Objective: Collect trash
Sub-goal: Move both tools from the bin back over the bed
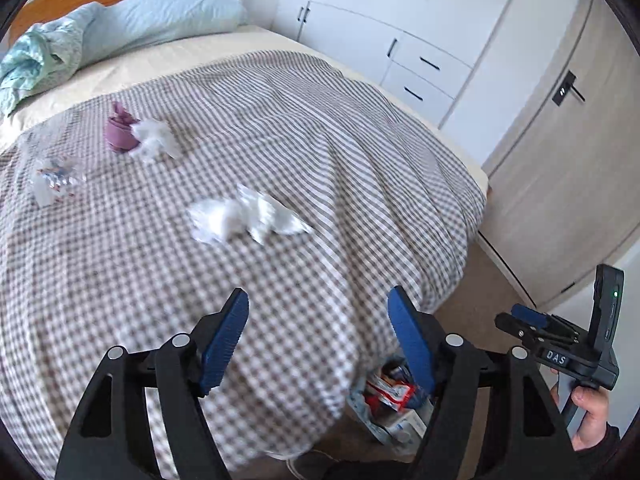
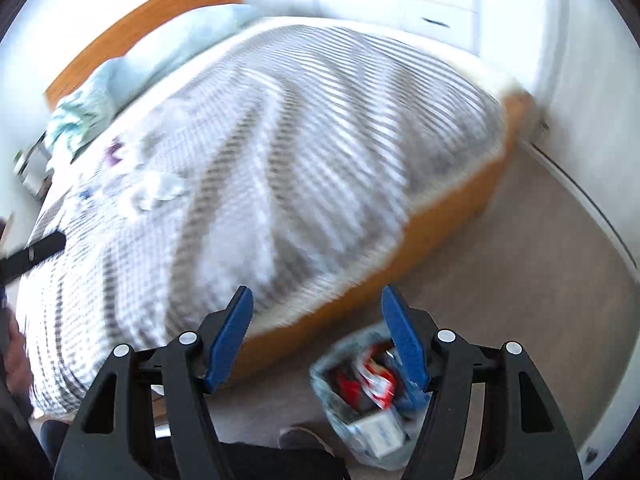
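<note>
On the checked bedspread (image 1: 320,152) lie a crumpled white tissue (image 1: 244,216), a purple wad with white fluff beside it (image 1: 136,136), and a clear printed wrapper (image 1: 52,178) at the left. My left gripper (image 1: 318,344) is open and empty above the bed's near edge. A trash bag (image 2: 364,392) with red and white packaging stands on the floor by the bed; it also shows in the left wrist view (image 1: 390,396). My right gripper (image 2: 316,340) is open and empty above the bag and bed edge. The right wrist view is blurred.
A blue pillow (image 1: 160,20) and crumpled light cloth (image 1: 32,60) lie at the headboard. White wardrobe drawers (image 1: 424,72) and a wooden door (image 1: 560,140) stand right of the bed. Beige carpet (image 2: 500,280) lies between bed and wall.
</note>
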The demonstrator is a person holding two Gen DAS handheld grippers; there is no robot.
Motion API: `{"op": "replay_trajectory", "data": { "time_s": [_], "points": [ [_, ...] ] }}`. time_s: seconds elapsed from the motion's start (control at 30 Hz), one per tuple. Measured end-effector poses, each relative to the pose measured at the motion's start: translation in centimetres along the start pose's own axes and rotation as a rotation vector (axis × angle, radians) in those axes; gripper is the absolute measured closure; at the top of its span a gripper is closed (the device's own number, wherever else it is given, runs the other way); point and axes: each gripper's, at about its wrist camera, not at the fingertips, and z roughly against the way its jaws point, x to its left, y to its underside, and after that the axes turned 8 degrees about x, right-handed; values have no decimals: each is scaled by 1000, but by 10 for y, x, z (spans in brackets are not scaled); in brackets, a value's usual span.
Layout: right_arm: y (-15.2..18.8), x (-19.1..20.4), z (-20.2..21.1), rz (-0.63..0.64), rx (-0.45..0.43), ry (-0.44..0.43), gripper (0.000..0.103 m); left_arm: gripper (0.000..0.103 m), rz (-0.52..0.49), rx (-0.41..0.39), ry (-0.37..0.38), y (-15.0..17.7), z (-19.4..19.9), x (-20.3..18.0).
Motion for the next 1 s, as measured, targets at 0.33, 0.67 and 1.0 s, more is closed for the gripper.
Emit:
{"op": "replay_trajectory", "data": {
  "time_s": [0.33,0.67,1.0],
  "points": [
    [-36,124,-18,221,-10,-31,39,28,364,-172,-39,-71,43,260],
    [-47,204,-72,324,11,8,39,43,558,-233,128,-86,-21,375],
    [-65,272,-127,482,10,79,39,103,582,-354,294,-96,-5,386]
  ]
}}
